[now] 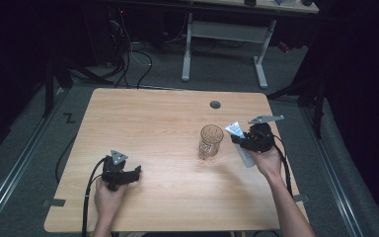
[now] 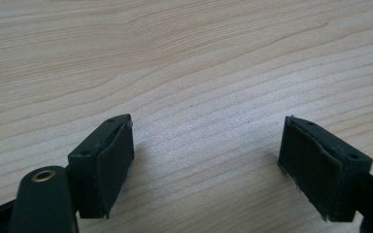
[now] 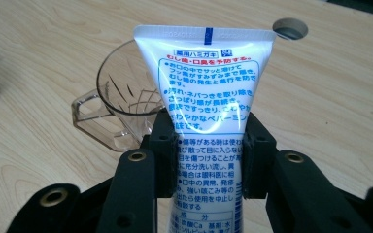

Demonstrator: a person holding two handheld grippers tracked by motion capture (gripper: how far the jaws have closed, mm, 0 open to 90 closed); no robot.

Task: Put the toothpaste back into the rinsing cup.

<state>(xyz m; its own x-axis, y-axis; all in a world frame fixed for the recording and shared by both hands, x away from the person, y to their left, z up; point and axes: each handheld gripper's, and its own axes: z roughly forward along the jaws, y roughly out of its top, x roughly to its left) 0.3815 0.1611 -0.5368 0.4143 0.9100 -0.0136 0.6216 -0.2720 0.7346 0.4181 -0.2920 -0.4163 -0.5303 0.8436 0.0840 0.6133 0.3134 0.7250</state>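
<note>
My right tongs (image 3: 208,150) clamp the toothpaste tube (image 3: 208,87) beside the glass mug (image 1: 210,141), perhaps touching; my left tongs (image 2: 206,165) gape wide over the tabletop (image 1: 158,123).

On the table (image 1: 168,123), the glass mug (image 1: 210,141) stands right of centre. The toothpaste tube (image 1: 238,140) is just right of it, between the right claw's (image 1: 249,140) jaws. The left claw (image 1: 128,174) is near the front left.
</note>
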